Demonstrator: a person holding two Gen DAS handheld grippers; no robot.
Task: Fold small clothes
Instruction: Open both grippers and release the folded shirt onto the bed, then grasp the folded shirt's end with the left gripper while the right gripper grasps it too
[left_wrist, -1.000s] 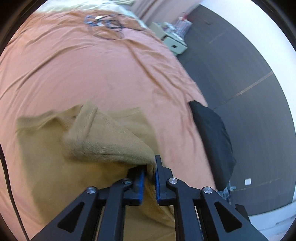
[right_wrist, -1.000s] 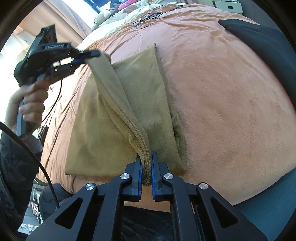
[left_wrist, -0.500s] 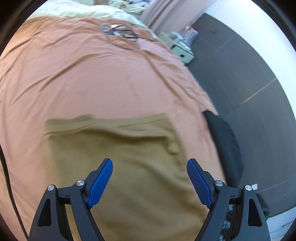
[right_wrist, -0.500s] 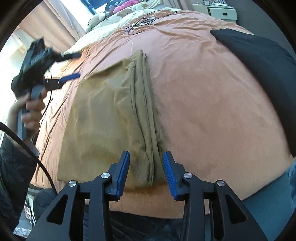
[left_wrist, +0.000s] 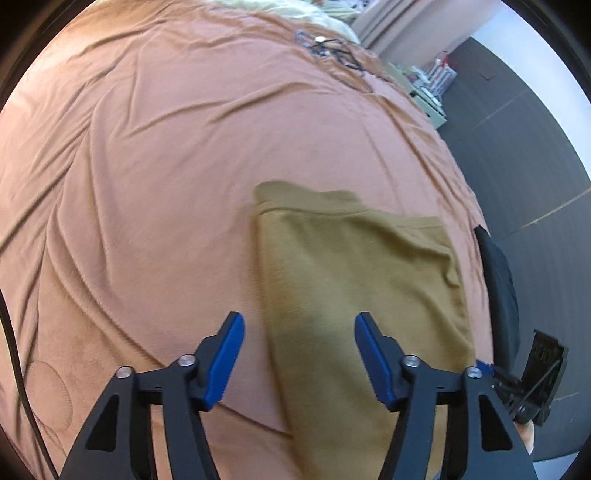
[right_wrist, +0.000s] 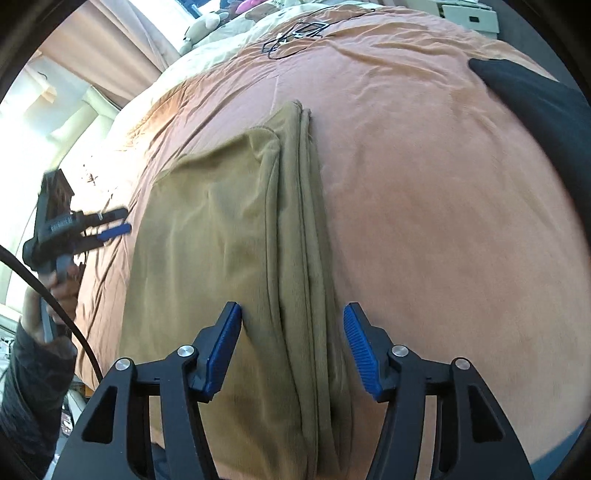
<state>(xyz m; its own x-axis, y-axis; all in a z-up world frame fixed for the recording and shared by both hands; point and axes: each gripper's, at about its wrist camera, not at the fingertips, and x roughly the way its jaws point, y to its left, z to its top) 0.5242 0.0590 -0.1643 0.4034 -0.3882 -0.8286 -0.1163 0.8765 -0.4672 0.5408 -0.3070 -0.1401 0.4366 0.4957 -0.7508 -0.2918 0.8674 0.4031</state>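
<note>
Olive-brown garment (right_wrist: 229, 236) lying loose on a rust bedspread (left_wrist: 155, 155), both tools empty above it.

Item: one small knit piece, laid flat, several layered edges stacked in ridges along its right side, apparently so the fold holds its line. Right gripper (right_wrist: 292, 349): jaws apart and opening, straddling those ridges just ahead of the blue pads (right_wrist: 360, 350), no pad pressing cloth. Left gripper (left_wrist: 299, 356): jaws apart but narrowing, nothing between them; the garment's left edge runs under the gap, so the tool seems placed for a fresh grip there. Seen from the right wrist, it hovers off the cloth's far left, held in a hand (right_wrist: 62, 291). Black fabric (right_wrist: 535, 99) lies well apart, far right of the right gripper. Judgement: one fold laid, another pending.
</note>
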